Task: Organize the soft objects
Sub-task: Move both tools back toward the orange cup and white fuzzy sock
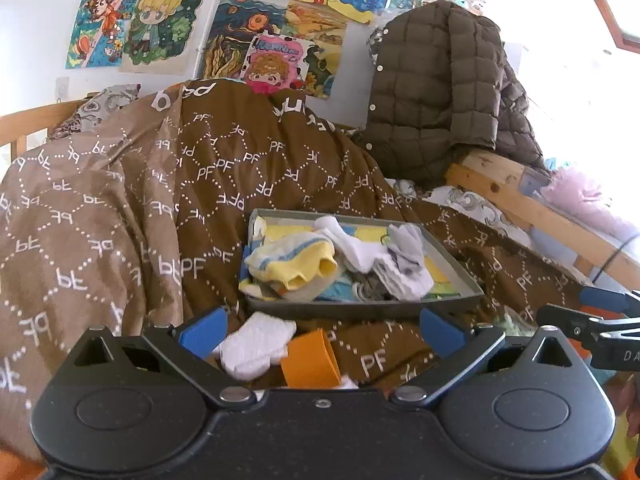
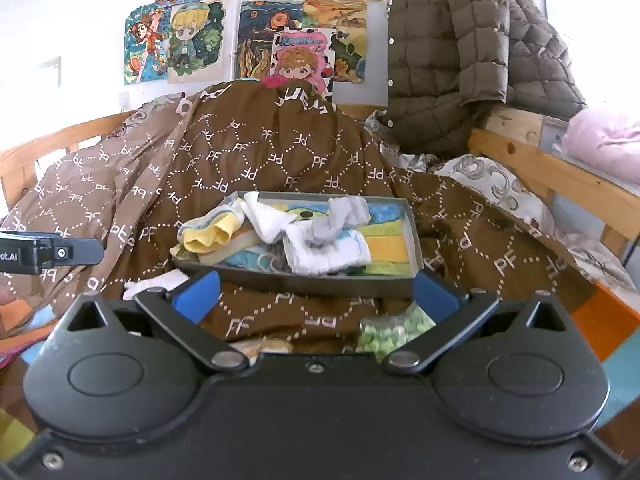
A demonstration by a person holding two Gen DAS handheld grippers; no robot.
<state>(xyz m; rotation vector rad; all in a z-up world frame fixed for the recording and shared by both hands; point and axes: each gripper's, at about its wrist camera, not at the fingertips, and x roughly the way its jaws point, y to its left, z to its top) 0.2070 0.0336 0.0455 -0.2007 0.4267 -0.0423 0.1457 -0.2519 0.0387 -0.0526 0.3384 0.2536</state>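
Because both grippers are held back at the near edge of the bed, each camera looks out between spread fingers toward the work. The left gripper (image 1: 322,330) has its jaws wide apart and grips nothing; a white sock (image 1: 256,344) and an orange item (image 1: 310,358) lie on the brown quilt (image 1: 120,208) between its fingers, the two touching, so this gripper appears positioned for a pickup. The right gripper (image 2: 316,294) is likewise released and empty; a green knit piece (image 2: 394,330) lies just inside its right finger.

Beyond the fingertips, a shallow grey tray (image 1: 462,276) rests on the quilt and serves as the collection point. It holds a yellow and white garment (image 1: 290,260) at its left end and white socks (image 1: 360,252) with a grey and white sock (image 1: 406,258) toward the middle, all loosely heaped and overlapping, not yet sorted.

At the far side, a quilted jacket (image 1: 436,92) hangs over the wooden bed frame (image 1: 516,196), below drawings (image 1: 160,28) on the wall.

The gripper bodies hide the quilt's near edge. The orange item is partly cut off and cannot be identified. The tray's printed bottom and a dark tangle under the socks are hard to make out.
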